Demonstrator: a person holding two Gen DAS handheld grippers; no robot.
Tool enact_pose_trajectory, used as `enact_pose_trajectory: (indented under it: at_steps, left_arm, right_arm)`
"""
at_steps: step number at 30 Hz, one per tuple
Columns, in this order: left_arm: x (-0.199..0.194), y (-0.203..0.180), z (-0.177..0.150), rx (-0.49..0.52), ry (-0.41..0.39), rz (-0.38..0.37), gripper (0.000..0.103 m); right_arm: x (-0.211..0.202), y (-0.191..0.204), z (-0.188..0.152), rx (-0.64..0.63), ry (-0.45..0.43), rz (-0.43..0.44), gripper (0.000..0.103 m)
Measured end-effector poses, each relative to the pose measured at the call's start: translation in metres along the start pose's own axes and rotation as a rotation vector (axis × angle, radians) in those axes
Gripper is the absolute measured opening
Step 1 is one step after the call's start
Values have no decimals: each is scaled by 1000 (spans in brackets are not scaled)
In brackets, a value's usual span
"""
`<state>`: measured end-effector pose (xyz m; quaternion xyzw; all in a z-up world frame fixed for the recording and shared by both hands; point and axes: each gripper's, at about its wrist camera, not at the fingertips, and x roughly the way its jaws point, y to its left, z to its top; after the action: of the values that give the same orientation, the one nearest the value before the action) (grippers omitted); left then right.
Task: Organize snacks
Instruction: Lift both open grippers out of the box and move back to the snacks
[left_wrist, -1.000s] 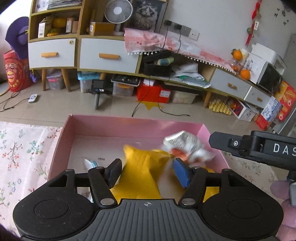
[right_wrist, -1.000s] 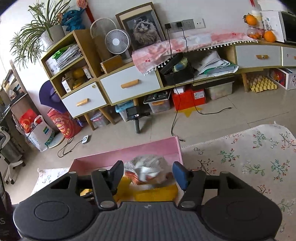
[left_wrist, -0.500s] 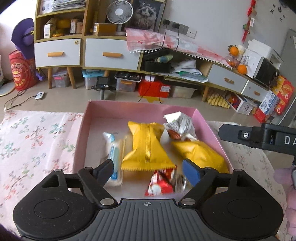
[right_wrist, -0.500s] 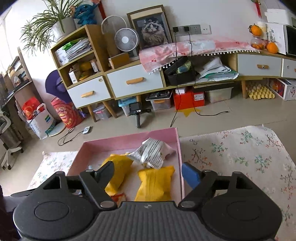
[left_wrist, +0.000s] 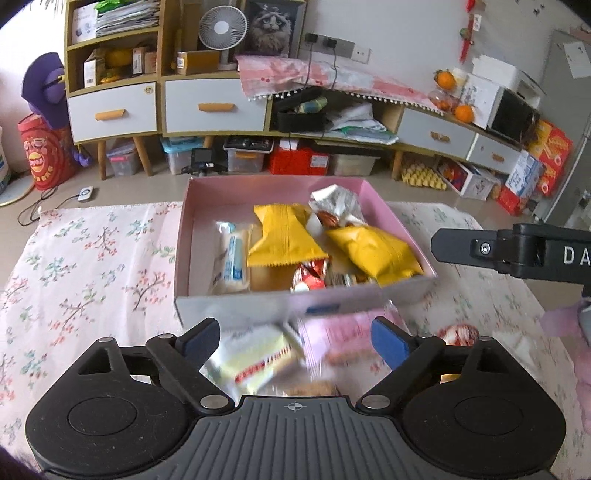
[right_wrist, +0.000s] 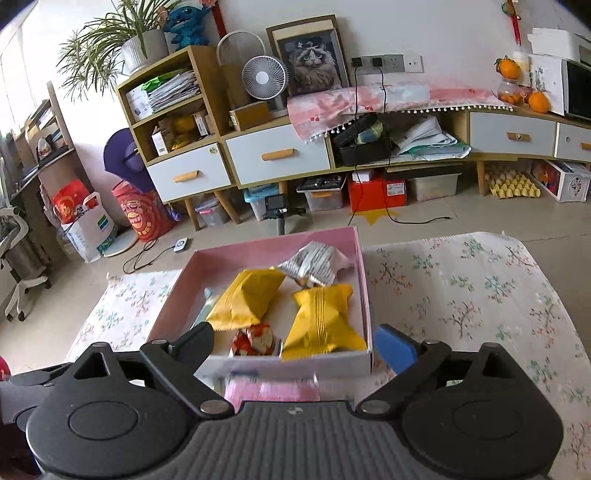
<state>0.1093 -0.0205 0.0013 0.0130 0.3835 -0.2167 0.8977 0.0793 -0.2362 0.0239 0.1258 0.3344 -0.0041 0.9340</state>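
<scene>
Pink cardboard formed the box (left_wrist: 391, 218) that stood on the floral cloth (left_wrist: 92, 258). Inside it, from left to right, lay a white-and-blue packet (left_wrist: 231, 260), a yellow packet (left_wrist: 282, 236), a red-and-white packet (left_wrist: 308, 277), a second yellow packet (left_wrist: 373, 251) and, toward the far wall, a crumpled silver packet (left_wrist: 334, 201). The left gripper (left_wrist: 295, 338) was spread wide and held nothing; blurred wrappers (left_wrist: 258, 356) lay on the cloth below it, outside the box. The right gripper (right_wrist: 295, 341) was likewise spread wide and empty, positioned at the box's near wall.
</scene>
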Motion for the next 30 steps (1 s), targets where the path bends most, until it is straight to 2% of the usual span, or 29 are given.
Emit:
enact_pose_trajectory:
  at_steps: [11, 16, 20, 25, 30]
  left_arm:
    - [-21, -1, -32, 5, 35, -3, 91]
    - [-27, -3, -45, 44, 25, 6, 91]
    - [-31, -3, -55, 76, 6, 22, 97]
    - [-32, -1, -66, 93, 5, 30, 97]
    - [-32, 2, -74, 72, 6, 4, 97]
  right_arm:
    - [-26, 9, -28, -44, 4, -3, 85]
    - [-32, 10, -43, -68, -1, -5, 86]
    - [-35, 10, -55, -115, -6, -3, 86]
    - [-38, 11, -69, -187, -1, -18, 87]
    - [-44, 10, -82, -243, -7, -32, 89]
